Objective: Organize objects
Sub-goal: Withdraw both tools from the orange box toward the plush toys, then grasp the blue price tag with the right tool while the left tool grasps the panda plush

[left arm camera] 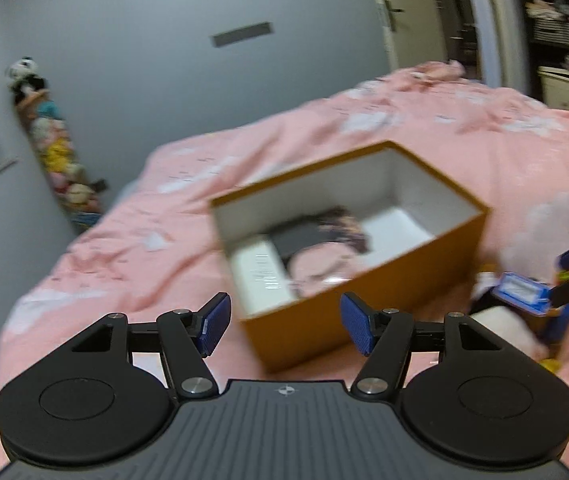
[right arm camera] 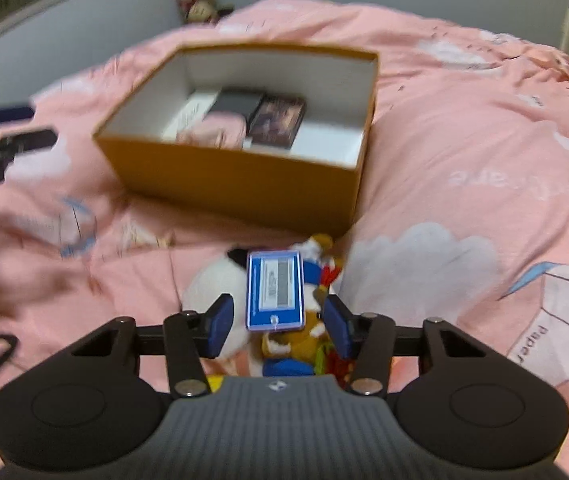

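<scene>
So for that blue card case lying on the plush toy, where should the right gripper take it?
By its two long edges, coming from above on the near side. The blue card case lies flat on the plush toy, long edges running away from the right gripper, whose open jaws already flank its near end.

The orange box [right arm camera: 240, 184] stands open-topped on the bed [right arm camera: 464, 128]; its right end is bare inside, while flat packs [right arm camera: 244, 120] fill its left and middle floor. In front of the box, a stuffed toy [right arm camera: 220, 280] and a blue-framed card [right arm camera: 275, 290] crowd the bedding. To the right of the box the quilt lies open.
</scene>
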The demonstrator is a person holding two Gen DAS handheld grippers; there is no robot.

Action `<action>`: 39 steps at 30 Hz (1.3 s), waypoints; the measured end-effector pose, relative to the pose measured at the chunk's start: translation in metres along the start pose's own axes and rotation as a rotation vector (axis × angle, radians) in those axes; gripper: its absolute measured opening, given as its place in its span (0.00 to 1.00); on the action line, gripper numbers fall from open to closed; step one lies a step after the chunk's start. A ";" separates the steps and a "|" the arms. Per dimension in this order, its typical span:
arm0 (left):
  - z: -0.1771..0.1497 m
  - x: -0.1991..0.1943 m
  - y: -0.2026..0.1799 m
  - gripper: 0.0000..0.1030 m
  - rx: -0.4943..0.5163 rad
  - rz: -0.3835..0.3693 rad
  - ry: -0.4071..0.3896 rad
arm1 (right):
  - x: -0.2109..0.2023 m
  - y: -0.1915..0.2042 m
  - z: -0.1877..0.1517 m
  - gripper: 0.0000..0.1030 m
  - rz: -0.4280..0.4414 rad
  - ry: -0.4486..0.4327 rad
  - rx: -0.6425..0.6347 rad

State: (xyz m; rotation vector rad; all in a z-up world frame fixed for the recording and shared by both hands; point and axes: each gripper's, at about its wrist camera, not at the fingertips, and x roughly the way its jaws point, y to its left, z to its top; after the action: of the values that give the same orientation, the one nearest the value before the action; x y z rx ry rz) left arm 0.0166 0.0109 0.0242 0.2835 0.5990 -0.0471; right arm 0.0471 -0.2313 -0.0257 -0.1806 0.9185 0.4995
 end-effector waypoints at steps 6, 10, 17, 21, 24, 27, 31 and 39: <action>0.006 0.022 -0.035 0.72 -0.018 -0.154 0.095 | 0.022 0.005 0.000 0.54 -0.015 0.091 -0.137; 0.008 0.038 -0.057 0.72 -0.023 -0.240 0.172 | 0.040 0.009 0.005 0.55 -0.031 0.151 -0.203; 0.004 0.070 -0.075 0.72 -0.148 -0.391 0.364 | 0.059 0.005 0.008 0.51 -0.086 0.194 -0.310; -0.008 0.092 -0.077 0.72 -0.259 -0.432 0.481 | 0.061 -0.015 0.013 0.48 -0.048 0.193 -0.244; -0.025 0.110 -0.071 0.73 -0.397 -0.467 0.576 | 0.057 -0.028 0.015 0.48 -0.004 0.180 -0.179; -0.039 0.122 -0.063 0.77 -0.518 -0.498 0.623 | 0.055 -0.036 0.014 0.48 0.023 0.167 -0.139; -0.053 0.134 -0.060 0.85 -0.647 -0.545 0.650 | 0.055 -0.037 0.011 0.48 0.032 0.160 -0.131; -0.067 0.147 -0.067 0.88 -0.760 -0.614 0.666 | 0.055 -0.037 0.012 0.48 0.032 0.129 -0.116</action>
State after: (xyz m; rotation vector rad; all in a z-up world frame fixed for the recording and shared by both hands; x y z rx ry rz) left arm 0.0926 -0.0290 -0.1279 -0.6615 1.2949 -0.3158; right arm 0.1012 -0.2407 -0.0643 -0.3066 1.0204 0.5766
